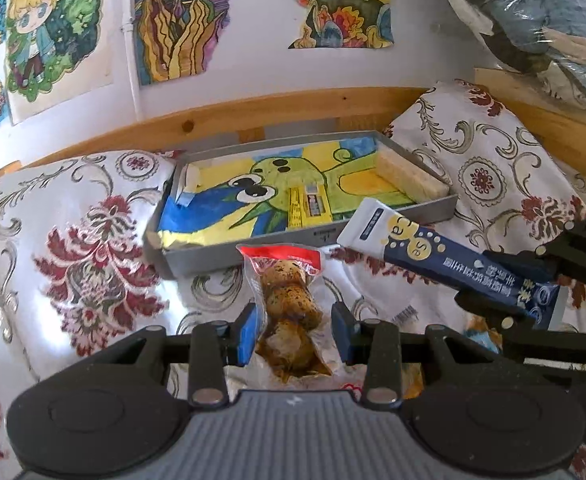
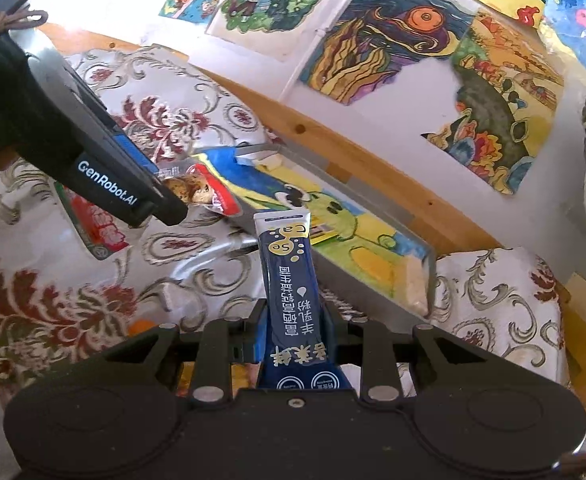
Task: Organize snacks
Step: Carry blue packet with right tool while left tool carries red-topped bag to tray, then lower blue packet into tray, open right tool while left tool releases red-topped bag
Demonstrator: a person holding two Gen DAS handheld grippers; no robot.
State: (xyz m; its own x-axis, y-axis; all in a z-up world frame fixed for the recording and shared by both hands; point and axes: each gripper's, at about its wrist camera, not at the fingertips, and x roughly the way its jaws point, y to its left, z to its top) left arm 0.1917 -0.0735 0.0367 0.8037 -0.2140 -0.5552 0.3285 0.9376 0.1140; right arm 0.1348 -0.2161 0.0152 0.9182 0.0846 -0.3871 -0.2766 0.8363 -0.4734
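Note:
A clear packet of brown speckled eggs (image 1: 289, 292) with a red top sticks out forward from my left gripper (image 1: 295, 332), which is shut on it just short of the grey tray (image 1: 253, 248). From the right wrist view the same egg packet (image 2: 197, 190) hangs at the left gripper's tip (image 2: 169, 204). My right gripper (image 2: 296, 332) is shut on a dark blue and white stick sachet (image 2: 289, 264), whose white end points over the tray's near wall (image 2: 357, 292). In the left wrist view the sachet (image 1: 425, 252) comes in from the right gripper (image 1: 505, 292).
The tray is lined with a green and yellow drawing and holds a pale wafer bar (image 1: 409, 178) and a yellow stick packet (image 1: 307, 204). A red and green packet (image 2: 93, 224) lies on the floral cloth (image 1: 93, 240). A wooden rail (image 1: 253, 116) and a wall with drawings stand behind.

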